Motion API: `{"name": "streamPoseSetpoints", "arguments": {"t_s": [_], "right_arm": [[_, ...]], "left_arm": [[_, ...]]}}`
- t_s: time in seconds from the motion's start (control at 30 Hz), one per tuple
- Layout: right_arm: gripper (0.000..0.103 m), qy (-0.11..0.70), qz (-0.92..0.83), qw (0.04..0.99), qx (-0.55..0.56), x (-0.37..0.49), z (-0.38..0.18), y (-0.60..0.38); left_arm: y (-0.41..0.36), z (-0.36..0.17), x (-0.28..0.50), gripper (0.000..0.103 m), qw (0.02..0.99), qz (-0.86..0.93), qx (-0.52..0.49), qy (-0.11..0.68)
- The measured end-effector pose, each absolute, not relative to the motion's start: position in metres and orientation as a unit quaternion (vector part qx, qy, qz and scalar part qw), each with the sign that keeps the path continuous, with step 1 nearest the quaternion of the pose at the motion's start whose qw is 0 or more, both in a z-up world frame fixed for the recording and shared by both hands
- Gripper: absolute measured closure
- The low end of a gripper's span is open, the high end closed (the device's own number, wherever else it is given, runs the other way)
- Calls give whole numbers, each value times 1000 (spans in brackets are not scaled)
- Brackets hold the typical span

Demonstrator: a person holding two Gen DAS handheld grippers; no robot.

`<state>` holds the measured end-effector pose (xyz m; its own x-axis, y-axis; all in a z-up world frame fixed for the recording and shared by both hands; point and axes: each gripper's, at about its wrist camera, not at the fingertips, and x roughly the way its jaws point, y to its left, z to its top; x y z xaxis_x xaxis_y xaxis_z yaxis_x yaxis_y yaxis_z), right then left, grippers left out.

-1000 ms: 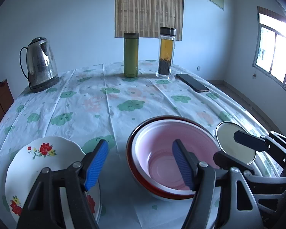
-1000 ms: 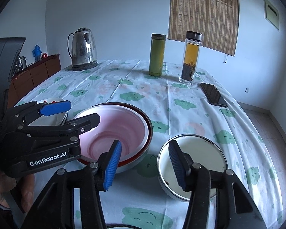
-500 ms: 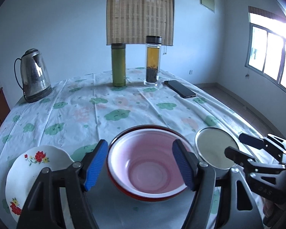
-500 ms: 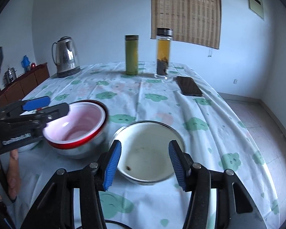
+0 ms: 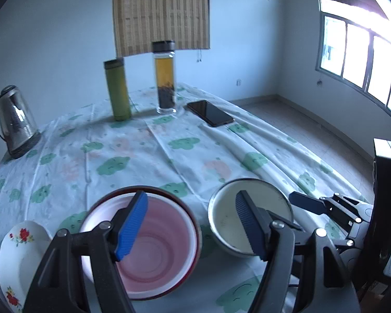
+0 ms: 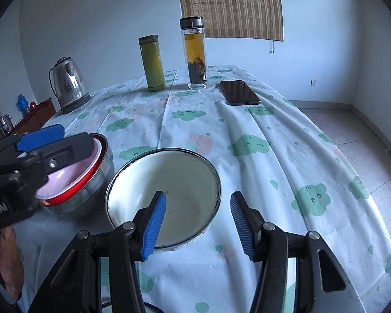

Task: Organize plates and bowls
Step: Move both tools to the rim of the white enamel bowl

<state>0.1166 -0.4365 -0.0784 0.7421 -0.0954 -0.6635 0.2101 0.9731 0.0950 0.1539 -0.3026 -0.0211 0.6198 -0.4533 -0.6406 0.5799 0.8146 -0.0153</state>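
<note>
A pink bowl [image 5: 153,250] sits nested in a red-rimmed steel bowl [image 5: 193,221] on the table. A white enamel bowl [image 5: 224,216] stands to its right, and a flowered white plate [image 5: 15,250] to its left. My left gripper [image 5: 191,224] is open above the gap between the two bowls. My right gripper [image 6: 198,221] is open, its left finger over the white enamel bowl [image 6: 179,180] and its right finger outside the rim. The nested bowls [image 6: 75,182] lie left of it, under the left gripper [image 6: 52,138].
At the back of the table stand a steel kettle [image 5: 15,125], a green flask [image 5: 117,91], a glass tea bottle [image 5: 165,78] and a black phone [image 5: 209,112]. The tablecloth [image 6: 286,156] drops over the table's right edge.
Both grippers have swung to the right. The white enamel bowl now sits closer under the right gripper's fingers. The plate has slid toward the left edge of the left wrist view.
</note>
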Motion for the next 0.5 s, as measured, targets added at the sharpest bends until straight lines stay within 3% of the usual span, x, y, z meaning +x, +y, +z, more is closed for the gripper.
{"name": "streamPoseSetpoints", "arguments": {"t_s": [0.1, 0.27, 0.5], "right_arm": [[66, 356, -76, 927, 89, 120, -81, -439], [83, 357, -75, 925, 101, 121, -82, -446], [91, 362, -86, 925, 75, 122, -82, -445]], "left_arm": [[-318, -27, 155, 32, 886, -300, 118, 333], [-326, -36, 158, 32, 879, -304, 118, 348], [-331, -41, 157, 32, 875, -308, 125, 352]]}}
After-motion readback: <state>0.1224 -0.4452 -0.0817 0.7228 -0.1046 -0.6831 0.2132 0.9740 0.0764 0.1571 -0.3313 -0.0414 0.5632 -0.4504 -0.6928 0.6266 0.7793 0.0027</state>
